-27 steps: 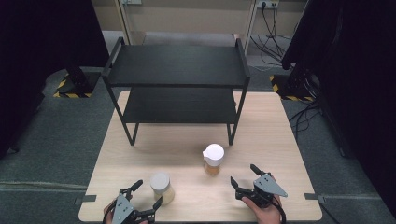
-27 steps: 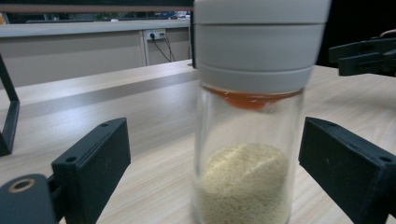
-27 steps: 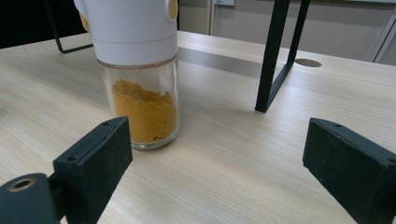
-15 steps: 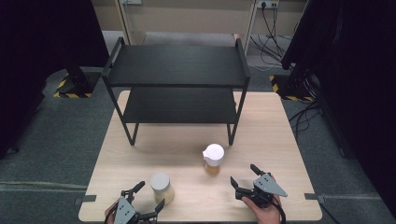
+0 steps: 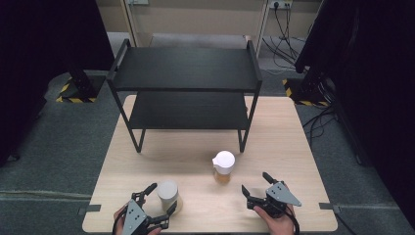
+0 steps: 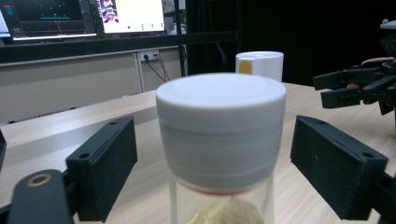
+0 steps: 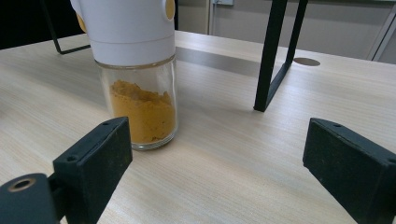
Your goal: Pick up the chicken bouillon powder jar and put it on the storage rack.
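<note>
At the near edge of the pale wooden desk (image 5: 293, 132), the left claw (image 5: 164, 198) is spread wide around the white-lidded glass jar (image 5: 168, 195), so it should squeeze gently and evenly below the lid.

— Where does the high view sit?
— Above the table's (image 5: 293, 147) near edge, facing forward and down.
— The gripper views?
— Low, close, skimming the tabletop; both share the orange-powder jar (image 7: 135, 70).

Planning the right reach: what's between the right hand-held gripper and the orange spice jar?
Just bare wooden table lies between the open right hand-held gripper and the orange spice jar, per the right gripper view.
</note>
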